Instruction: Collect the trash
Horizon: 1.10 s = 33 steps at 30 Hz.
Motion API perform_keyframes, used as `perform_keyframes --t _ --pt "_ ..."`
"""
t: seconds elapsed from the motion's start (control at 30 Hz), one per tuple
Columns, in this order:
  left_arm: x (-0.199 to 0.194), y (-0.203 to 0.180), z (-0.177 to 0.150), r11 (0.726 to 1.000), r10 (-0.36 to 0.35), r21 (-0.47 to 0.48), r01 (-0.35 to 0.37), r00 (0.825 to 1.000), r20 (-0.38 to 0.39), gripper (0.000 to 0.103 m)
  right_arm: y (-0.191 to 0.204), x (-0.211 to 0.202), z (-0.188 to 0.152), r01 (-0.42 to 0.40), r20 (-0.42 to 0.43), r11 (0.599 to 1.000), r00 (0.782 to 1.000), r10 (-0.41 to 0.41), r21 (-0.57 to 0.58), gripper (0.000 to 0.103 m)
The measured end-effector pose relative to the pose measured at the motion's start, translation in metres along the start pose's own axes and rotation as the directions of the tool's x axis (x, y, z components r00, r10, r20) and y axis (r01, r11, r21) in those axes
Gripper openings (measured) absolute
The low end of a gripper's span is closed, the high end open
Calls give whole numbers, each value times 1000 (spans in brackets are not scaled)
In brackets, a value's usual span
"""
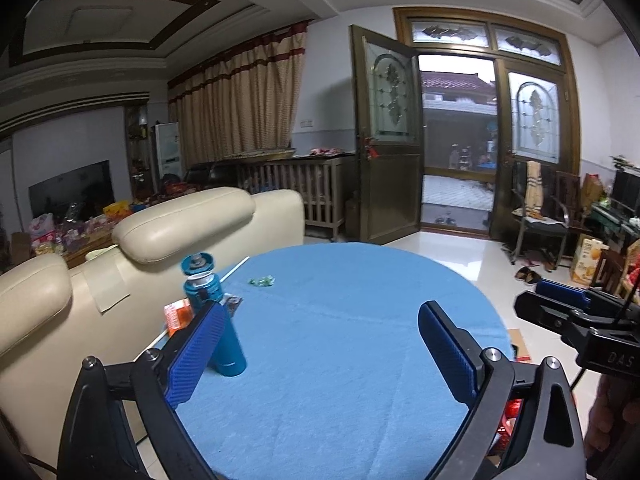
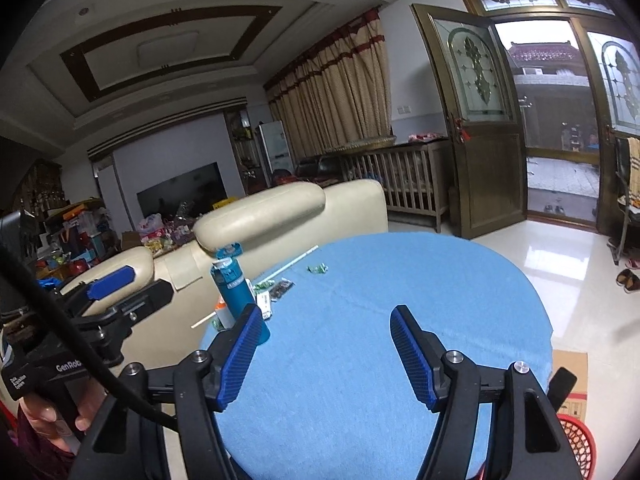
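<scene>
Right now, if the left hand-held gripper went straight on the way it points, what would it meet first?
Probably only the blue tablecloth: the left hand-held gripper stands open and empty, angled slightly down over bare cloth. The teal bottle sits left of that line, by the left finger. Depth is uncertain.

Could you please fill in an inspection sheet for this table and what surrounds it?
Surface: round table under blue cloth.
Job's things: green wrapper, white straw, dark packet, orange carton.
Clutter: teal bottle, lid flipped open.
Grippers: left gripper and right gripper open, empty.
Cables: black cable beside the left gripper.
Surroundings: cream sofa, red basket, open door.
</scene>
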<state>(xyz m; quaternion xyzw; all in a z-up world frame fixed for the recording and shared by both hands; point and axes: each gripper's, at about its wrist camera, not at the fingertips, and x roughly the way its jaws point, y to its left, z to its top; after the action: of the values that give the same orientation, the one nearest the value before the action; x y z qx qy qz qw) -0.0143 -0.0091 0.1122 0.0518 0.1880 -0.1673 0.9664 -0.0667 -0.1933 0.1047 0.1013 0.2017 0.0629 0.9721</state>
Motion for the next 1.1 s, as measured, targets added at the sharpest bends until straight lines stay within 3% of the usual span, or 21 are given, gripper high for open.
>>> perform_keyframes --t 0.33,0.6,0.9,1.1 --pt "5 12 -5 994 106 -29 -106 994 -12 98 0 2 -5 8 -32 1000 999 -7 20 70" --pt "9 9 -11 977 212 1 -212 977 -25 99 4 4 -10 18 -47 1000 999 -17 11 70" --pt "9 10 -12 975 221 0 -221 975 -38 99 2 11 -22 86 -86 996 992 -87 -16 70" --pt "9 10 -13 976 217 1 -218 975 -52 99 1 10 -24 90 -89 996 992 -91 -15 70"
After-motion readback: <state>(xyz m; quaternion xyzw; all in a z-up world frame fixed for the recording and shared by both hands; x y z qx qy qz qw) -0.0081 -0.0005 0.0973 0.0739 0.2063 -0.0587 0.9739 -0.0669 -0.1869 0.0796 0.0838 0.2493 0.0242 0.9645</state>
